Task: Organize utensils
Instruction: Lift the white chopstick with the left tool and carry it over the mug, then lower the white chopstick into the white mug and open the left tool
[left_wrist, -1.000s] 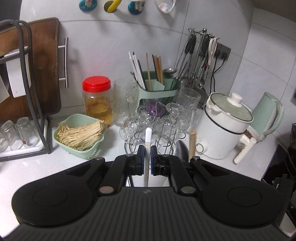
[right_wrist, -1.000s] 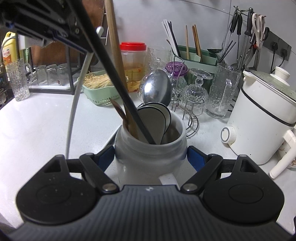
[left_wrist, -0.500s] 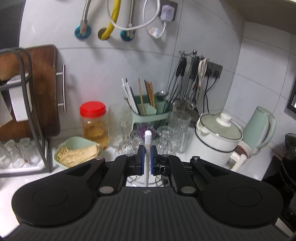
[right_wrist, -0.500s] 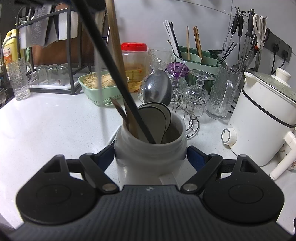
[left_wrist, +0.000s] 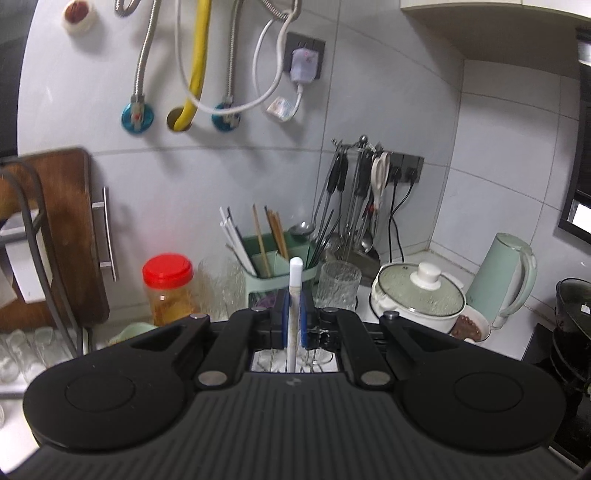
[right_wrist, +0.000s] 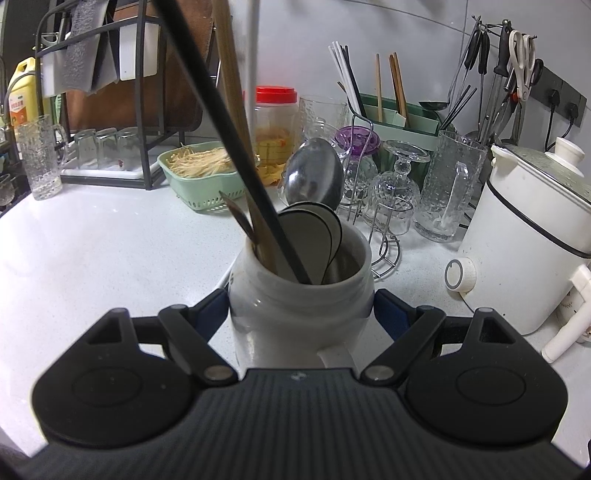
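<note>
Jar (right_wrist: 299, 295) at lower centre is clamped by the right gripper (right_wrist: 299, 314), presumably for steadiness, while a white chopstick (left_wrist: 294, 295) is pinched upright at centre by the left gripper (left_wrist: 292, 321), seemingly bound for the green holder (left_wrist: 280, 264).

white tiled wall (left_wrist: 369, 110), speckled white counter (right_wrist: 110, 258), black wall sockets (left_wrist: 406, 168)
</note>
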